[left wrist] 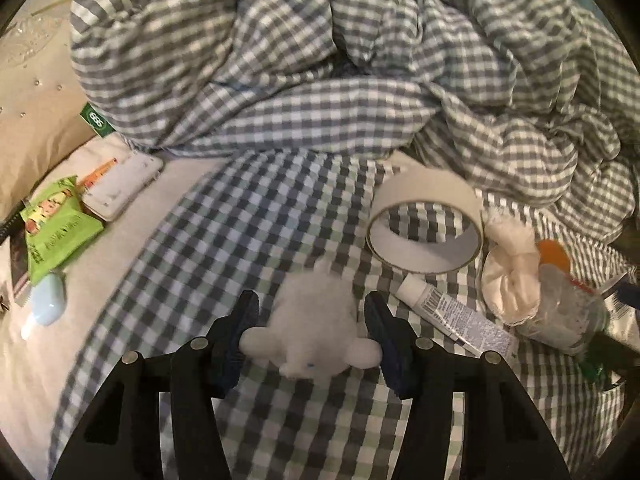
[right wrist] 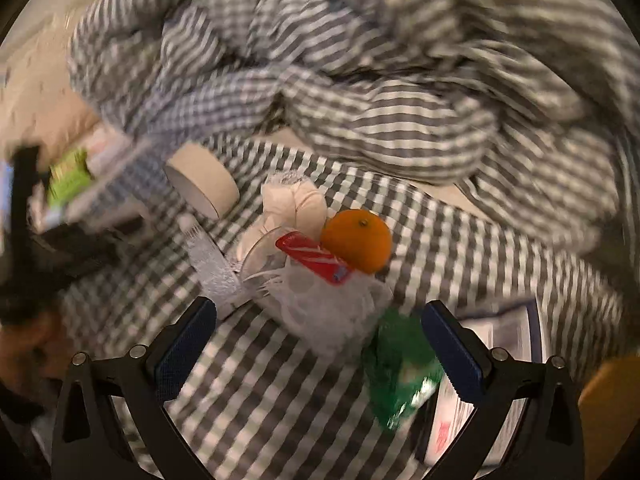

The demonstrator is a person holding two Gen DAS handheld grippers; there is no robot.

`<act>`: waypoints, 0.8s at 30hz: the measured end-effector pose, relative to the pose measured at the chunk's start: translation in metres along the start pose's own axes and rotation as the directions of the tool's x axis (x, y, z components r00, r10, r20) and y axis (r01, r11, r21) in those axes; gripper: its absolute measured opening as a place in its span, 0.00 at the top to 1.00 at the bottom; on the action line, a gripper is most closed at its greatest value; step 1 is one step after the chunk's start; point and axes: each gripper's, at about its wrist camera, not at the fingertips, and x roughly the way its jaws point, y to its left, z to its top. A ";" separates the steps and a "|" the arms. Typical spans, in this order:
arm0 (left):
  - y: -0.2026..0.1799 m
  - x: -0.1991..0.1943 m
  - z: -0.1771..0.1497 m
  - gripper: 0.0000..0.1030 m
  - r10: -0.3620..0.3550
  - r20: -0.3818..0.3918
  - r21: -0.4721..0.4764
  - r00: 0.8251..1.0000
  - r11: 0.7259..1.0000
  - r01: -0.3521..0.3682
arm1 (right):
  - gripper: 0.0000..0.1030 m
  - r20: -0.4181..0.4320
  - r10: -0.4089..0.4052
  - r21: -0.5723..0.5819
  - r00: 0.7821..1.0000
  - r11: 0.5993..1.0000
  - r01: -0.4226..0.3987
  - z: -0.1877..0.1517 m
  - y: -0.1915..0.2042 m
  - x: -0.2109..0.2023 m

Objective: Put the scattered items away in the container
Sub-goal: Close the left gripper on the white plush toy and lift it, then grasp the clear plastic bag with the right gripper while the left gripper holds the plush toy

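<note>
In the left wrist view my left gripper (left wrist: 310, 304) is open, its jaws on either side of a white plush toy (left wrist: 312, 328) lying on the checked bedsheet (left wrist: 248, 232). A tape roll (left wrist: 426, 224), a white tube (left wrist: 452, 314), a white cloth bundle (left wrist: 512, 272) and a clear plastic bag (left wrist: 568, 312) lie to its right. In the blurred right wrist view my right gripper (right wrist: 320, 328) is open and empty above the clear plastic bag (right wrist: 332, 304), which holds a red packet (right wrist: 316, 258). An orange (right wrist: 356, 240) and a green bottle (right wrist: 400, 368) lie beside it.
A crumpled checked duvet (left wrist: 320, 60) fills the back of the bed. At the left lie a green snack packet (left wrist: 56, 224), a white flat box (left wrist: 120, 184) and a pale blue case (left wrist: 50, 300). A beige pillow (left wrist: 36, 120) is behind them. Papers (right wrist: 500, 380) lie at the right.
</note>
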 end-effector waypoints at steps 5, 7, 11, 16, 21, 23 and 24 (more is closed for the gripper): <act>0.011 -0.018 0.007 0.45 0.003 0.032 -0.016 0.999 1.000 -0.002 | 0.01 -0.093 -0.050 -0.113 0.994 0.993 0.039 0.004 0.011 0.029; 0.015 -0.025 0.007 0.45 0.002 0.038 -0.021 0.999 1.000 -0.002 | 0.01 -0.123 -0.058 -0.101 0.991 0.994 0.046 0.002 0.010 0.041; 0.017 -0.035 0.010 0.45 0.001 0.047 -0.017 0.999 1.000 0.000 | 0.16 -0.152 -0.030 -0.025 0.988 0.999 0.026 -0.001 0.001 0.053; 0.020 -0.042 0.013 0.45 -0.001 0.059 -0.027 0.998 1.000 0.003 | 0.30 -0.152 0.066 0.039 0.986 0.997 -0.060 -0.006 0.001 0.044; 0.016 -0.051 0.013 0.45 -0.013 0.068 -0.025 0.998 1.000 0.015 | 0.37 -0.098 0.087 0.019 0.991 0.996 -0.086 -0.014 0.023 0.021; 0.015 -0.056 0.013 0.45 -0.016 0.074 -0.021 0.997 1.000 0.018 | 0.38 -0.074 0.112 0.022 0.991 0.994 -0.110 -0.019 0.031 0.009; 0.015 -0.058 0.014 0.45 -0.017 0.076 -0.021 0.997 1.000 0.019 | 0.38 -0.068 0.132 0.028 0.989 0.991 -0.130 -0.024 0.036 0.003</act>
